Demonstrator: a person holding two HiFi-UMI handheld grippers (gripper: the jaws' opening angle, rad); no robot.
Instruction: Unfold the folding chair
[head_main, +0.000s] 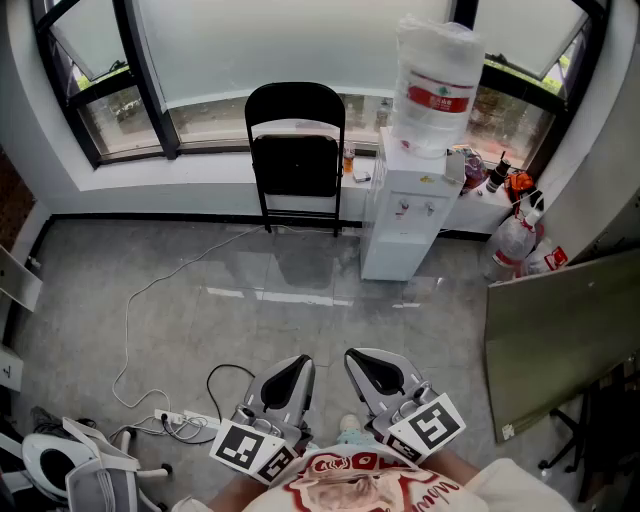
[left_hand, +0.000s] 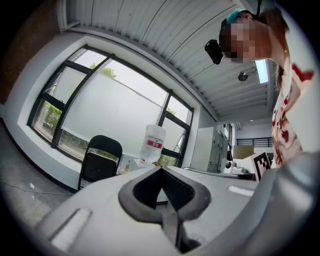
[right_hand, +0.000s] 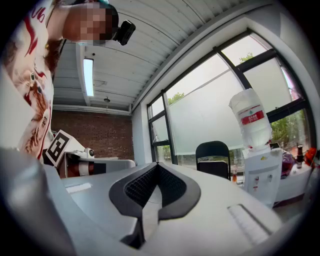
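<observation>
Black metal folding chair (head_main: 296, 160) is standing folded flat and upright at the far wall, under the dark-framed window (head_main: 150, 70). White water dispenser (head_main: 405, 215), with a clear bottle on top, is sitting just to the chair's right. Grey polished floor (head_main: 300, 300) is reflecting window light. A white cable (head_main: 135, 310) is trailing across it to a white power strip (head_main: 190, 418) at near left. Left gripper (head_main: 298, 365) and right gripper (head_main: 357, 360) are hovering side by side near the person's body, well apart from the chair and pointing toward it. Both sets of jaws are sitting together with nothing between them.
</observation>
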